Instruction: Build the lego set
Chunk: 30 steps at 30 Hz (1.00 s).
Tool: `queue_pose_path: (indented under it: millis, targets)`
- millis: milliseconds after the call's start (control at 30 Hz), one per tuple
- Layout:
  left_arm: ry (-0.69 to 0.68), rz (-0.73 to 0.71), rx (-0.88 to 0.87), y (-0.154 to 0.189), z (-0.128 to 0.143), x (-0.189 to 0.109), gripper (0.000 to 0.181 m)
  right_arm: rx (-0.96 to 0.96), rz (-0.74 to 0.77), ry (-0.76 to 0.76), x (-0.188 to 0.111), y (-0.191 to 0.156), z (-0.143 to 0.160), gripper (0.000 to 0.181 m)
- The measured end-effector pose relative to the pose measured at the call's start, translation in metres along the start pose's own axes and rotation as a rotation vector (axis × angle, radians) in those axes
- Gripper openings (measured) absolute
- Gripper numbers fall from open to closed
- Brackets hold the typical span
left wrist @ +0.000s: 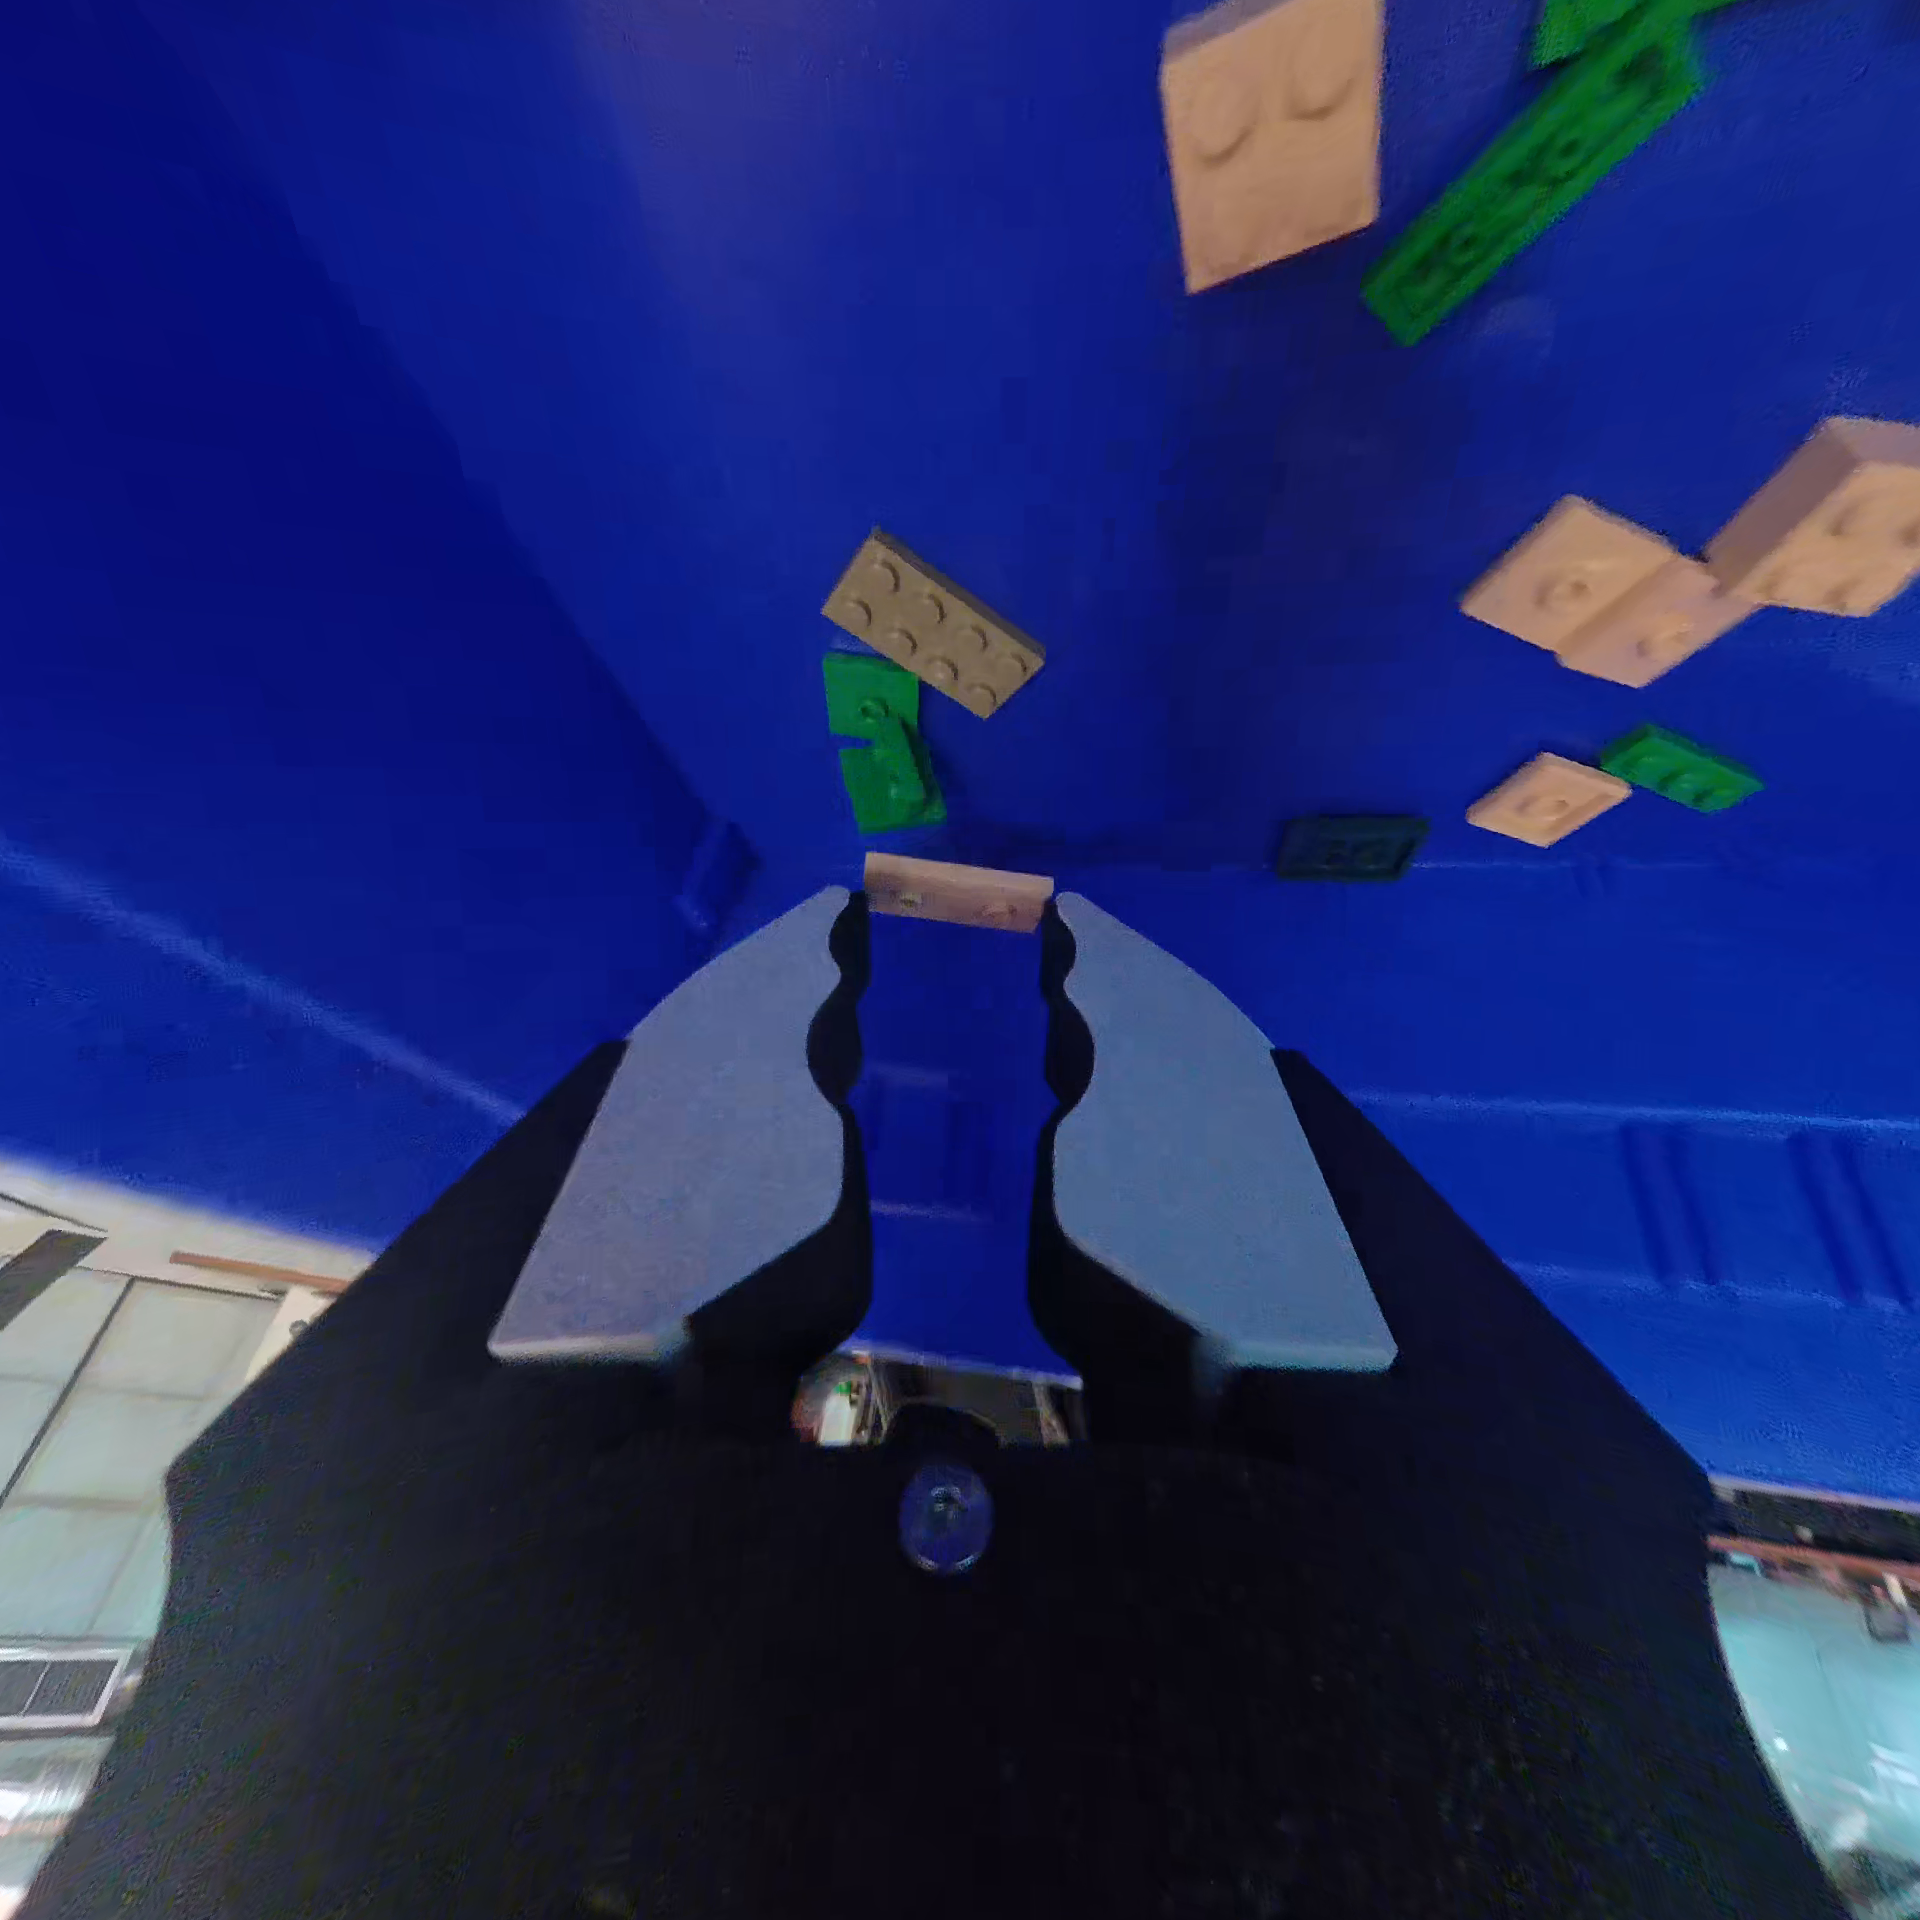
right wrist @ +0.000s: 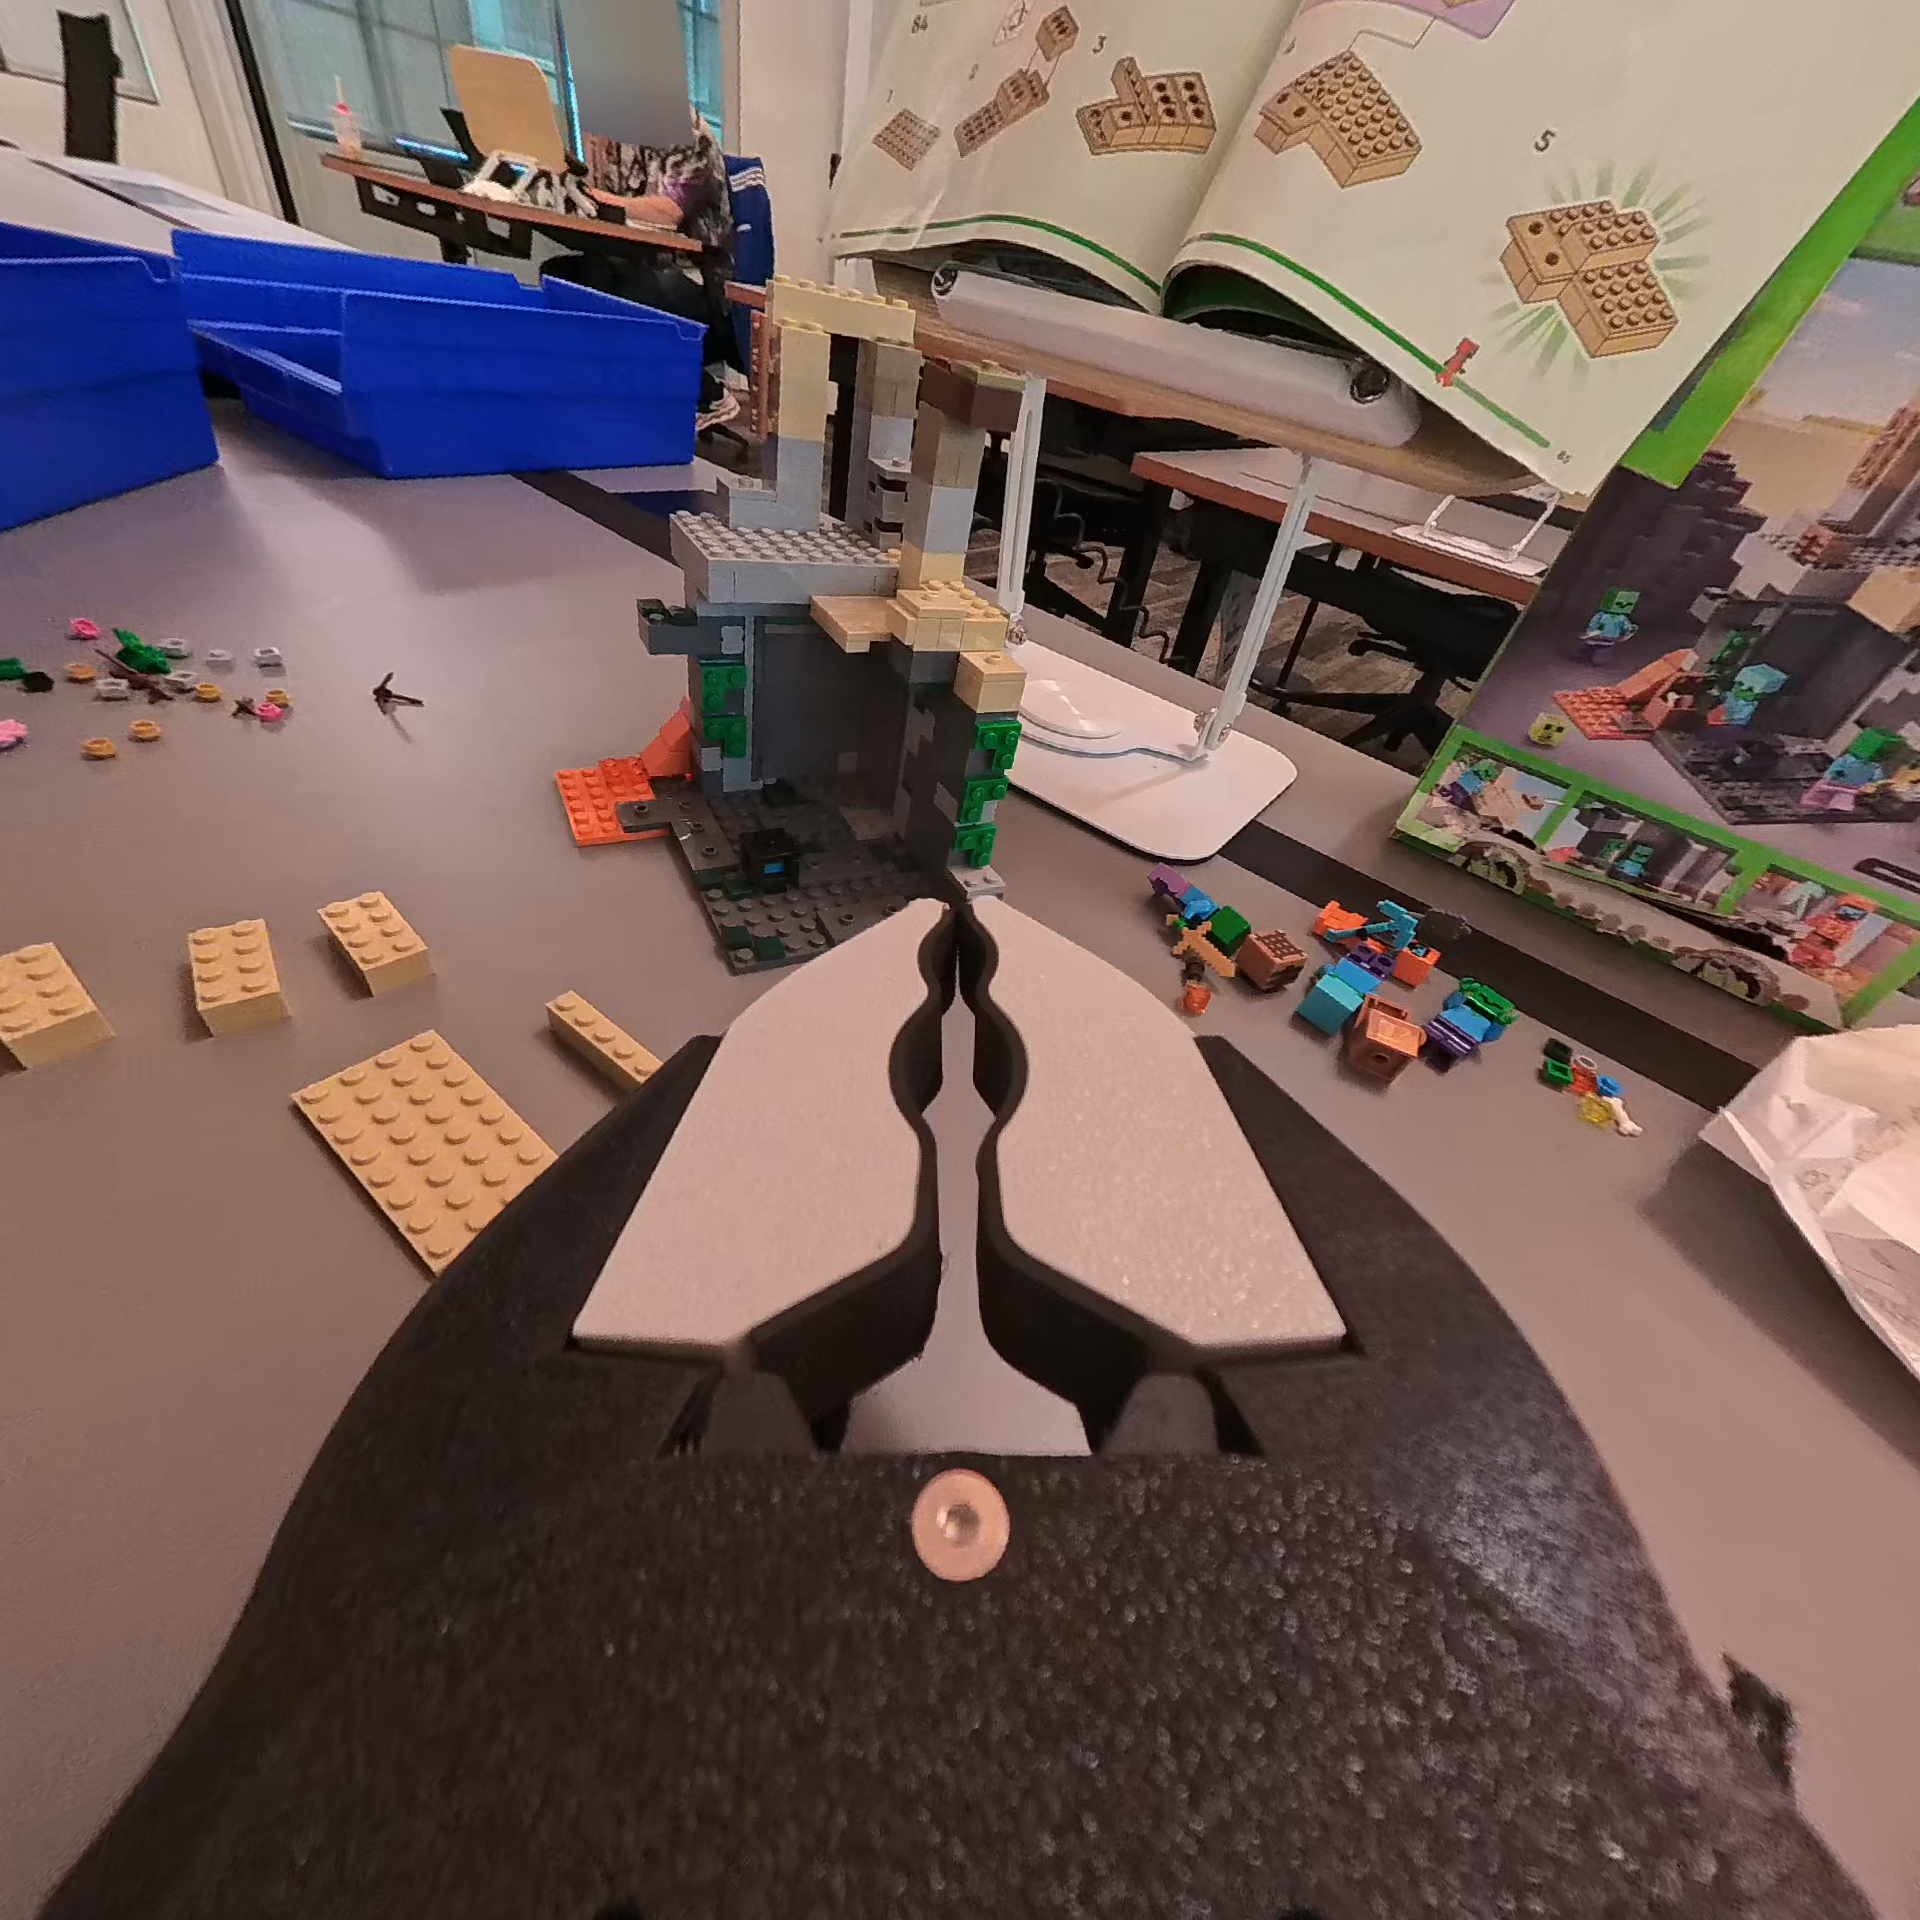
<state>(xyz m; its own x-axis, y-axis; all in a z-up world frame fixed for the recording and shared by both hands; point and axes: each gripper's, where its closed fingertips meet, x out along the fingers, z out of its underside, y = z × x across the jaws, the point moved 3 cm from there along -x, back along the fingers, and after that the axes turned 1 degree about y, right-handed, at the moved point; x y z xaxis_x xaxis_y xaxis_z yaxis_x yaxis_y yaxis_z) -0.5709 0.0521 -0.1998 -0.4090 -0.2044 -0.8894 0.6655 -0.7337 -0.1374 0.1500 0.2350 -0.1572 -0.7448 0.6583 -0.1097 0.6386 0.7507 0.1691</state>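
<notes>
In the left wrist view your left gripper [left wrist: 958, 914] reaches into a blue bin [left wrist: 416, 623], and its jaws pinch a small tan plate [left wrist: 956, 899] by its two short ends, just above the middle of the frame. Just above it lie a green piece [left wrist: 881, 743] and a tan two-by-four plate [left wrist: 932, 621], touching each other. At the upper right sit a pale tan brick [left wrist: 1273, 135] and a long green plate [left wrist: 1527, 182]; further tan and green pieces lie along the right edge, blurred.

In the right wrist view your right gripper [right wrist: 961, 914] hovers over the grey bench [right wrist: 156, 1351] with its jaws pressed together at the tips, holding nothing. Straight ahead, in the centre of the frame, stands the partly built lego model [right wrist: 831, 665], grey walls with green and tan pieces on a dark base. At the lower left lie a large tan plate [right wrist: 421, 1143], a narrow tan plate [right wrist: 603, 1039] and three tan bricks [right wrist: 239, 971]. The open instruction booklet [right wrist: 1351, 156] sits on a white stand [right wrist: 1164, 779] at the upper right, with the set's box [right wrist: 1714, 675] at the right edge.
</notes>
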Motion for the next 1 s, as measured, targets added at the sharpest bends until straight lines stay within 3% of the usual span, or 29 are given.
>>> queue_pose_path:
  millis: [133,200,333,500,633,700,800,1000]
  targets:
    - [0.075,-0.055,-0.003,0.004,-0.004,-0.036,0.031,0.003,-0.008,0.015,-0.002,0.000,-0.002,0.000]
    - [0.173,-0.107,0.006,0.006,-0.014,-0.061,0.000,0.004,-0.010,0.026,-0.004,0.000,-0.004,0.000]
    - [0.369,-0.166,0.020,0.022,-0.036,-0.118,0.000,0.006,-0.018,0.050,-0.008,0.001,-0.009,0.000]
    - [0.405,-0.209,0.059,0.038,-0.048,-0.144,0.000,0.007,-0.032,0.077,-0.012,-0.001,-0.015,0.000]
    - [0.406,-0.221,0.044,0.037,-0.052,-0.138,0.000,0.008,-0.036,0.089,-0.015,-0.002,-0.019,0.000]
    - [0.409,-0.212,0.006,0.032,-0.053,-0.127,0.010,0.007,-0.040,0.089,-0.015,-0.002,-0.019,0.000]
    - [0.410,-0.184,-0.056,0.022,-0.054,-0.101,0.023,0.003,-0.046,0.088,-0.015,-0.004,-0.020,0.000]
    - [0.389,-0.175,-0.024,0.012,-0.058,-0.045,0.025,-0.004,-0.054,0.071,-0.013,-0.007,-0.017,0.000]
